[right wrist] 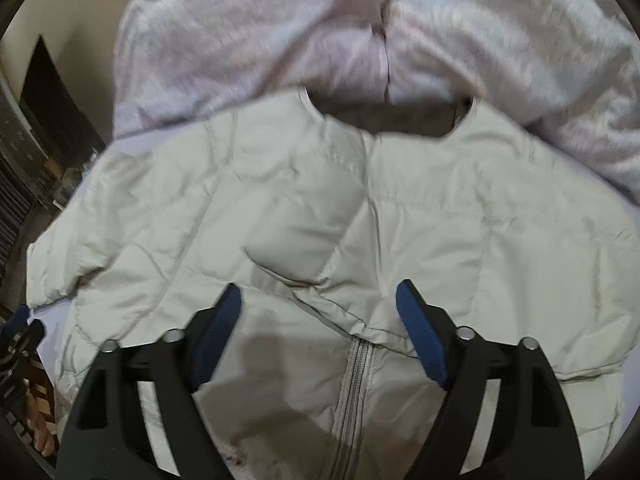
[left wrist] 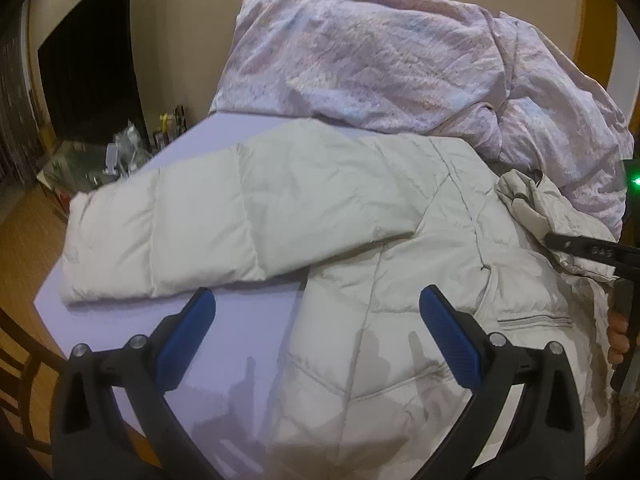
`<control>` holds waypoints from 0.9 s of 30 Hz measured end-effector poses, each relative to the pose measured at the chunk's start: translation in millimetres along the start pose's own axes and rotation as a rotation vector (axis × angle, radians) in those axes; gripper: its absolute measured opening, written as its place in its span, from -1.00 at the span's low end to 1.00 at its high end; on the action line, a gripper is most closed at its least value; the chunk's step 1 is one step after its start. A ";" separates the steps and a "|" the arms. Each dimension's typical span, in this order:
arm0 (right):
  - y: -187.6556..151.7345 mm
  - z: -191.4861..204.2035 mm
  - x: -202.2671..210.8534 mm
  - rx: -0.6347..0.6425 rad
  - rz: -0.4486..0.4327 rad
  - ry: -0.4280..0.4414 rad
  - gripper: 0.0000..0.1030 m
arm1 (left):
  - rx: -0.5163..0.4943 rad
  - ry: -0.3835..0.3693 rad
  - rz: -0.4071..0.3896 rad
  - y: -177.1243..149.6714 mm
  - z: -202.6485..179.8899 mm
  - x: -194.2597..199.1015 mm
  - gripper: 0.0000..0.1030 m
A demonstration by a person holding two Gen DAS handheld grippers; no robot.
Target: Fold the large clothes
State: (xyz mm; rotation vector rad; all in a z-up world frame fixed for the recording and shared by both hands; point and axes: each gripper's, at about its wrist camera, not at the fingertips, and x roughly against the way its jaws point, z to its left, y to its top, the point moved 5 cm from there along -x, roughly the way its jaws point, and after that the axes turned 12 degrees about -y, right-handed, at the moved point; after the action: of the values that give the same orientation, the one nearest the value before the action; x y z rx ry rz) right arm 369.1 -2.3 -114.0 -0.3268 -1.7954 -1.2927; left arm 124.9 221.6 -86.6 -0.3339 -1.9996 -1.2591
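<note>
— Left wrist view: how far along is the puffer jacket (left wrist: 400, 280)?
— Barely begun, I judge; it lies spread on the bed (left wrist: 248, 332), one sleeve (left wrist: 180, 232) outstretched.
— Claws?
— Left gripper (left wrist: 316, 316) and right gripper (right wrist: 320, 312) both released, empty.

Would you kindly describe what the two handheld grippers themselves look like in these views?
Both match. The left gripper has two matte black plastic arms that fork apart, each tipped with a ribbed blue rubber pad and fixed by round silver bolts. The right gripper has the same black arms, blue pads and silver bolts. In the left view a green light glows at the right edge. No cables or sleeves show.
</note>
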 end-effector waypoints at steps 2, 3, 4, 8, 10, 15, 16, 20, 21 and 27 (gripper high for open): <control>5.6 -6.8 11.6 -0.041 -0.039 0.028 0.10 | 0.026 -0.018 0.023 -2.6 5.0 -2.2 0.96; 10.3 -14.8 13.6 -0.081 -0.052 0.029 0.08 | 0.045 -0.030 0.040 -4.2 7.9 -3.7 0.96; 14.6 -21.8 12.1 -0.109 -0.055 0.020 0.06 | 0.059 -0.038 0.050 -5.5 10.3 -4.4 0.96; 23.3 -39.9 -13.0 -0.178 -0.005 -0.038 0.05 | 0.086 -0.037 0.064 -10.9 18.7 -3.2 0.96; 21.4 -33.7 -32.0 -0.165 0.046 -0.057 0.05 | 0.088 -0.012 0.060 -11.8 24.1 -0.5 0.96; 15.7 -1.9 -61.5 -0.033 0.072 -0.200 0.09 | 0.177 0.017 0.050 -12.8 52.3 5.7 0.96; 16.2 0.5 -61.8 -0.022 0.074 -0.215 0.09 | 0.198 0.027 0.049 -13.3 59.3 6.4 0.96; 15.6 -0.9 -62.0 -0.022 0.068 -0.190 0.10 | 0.319 0.039 0.033 -17.6 93.6 10.4 0.96; 15.0 -0.8 -62.0 -0.024 0.062 -0.182 0.10 | 0.345 0.038 0.026 -17.9 100.3 11.5 0.96; 13.1 0.5 -59.1 -0.029 0.026 -0.173 0.10 | 0.559 0.012 -0.016 -17.4 149.3 12.4 0.68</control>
State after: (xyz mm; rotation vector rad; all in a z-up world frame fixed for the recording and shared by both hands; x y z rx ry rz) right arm 411.8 19.3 -151.0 -0.4895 -1.9112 -1.3066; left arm 39.8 339.5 -126.5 -0.0361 -2.2425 -0.6615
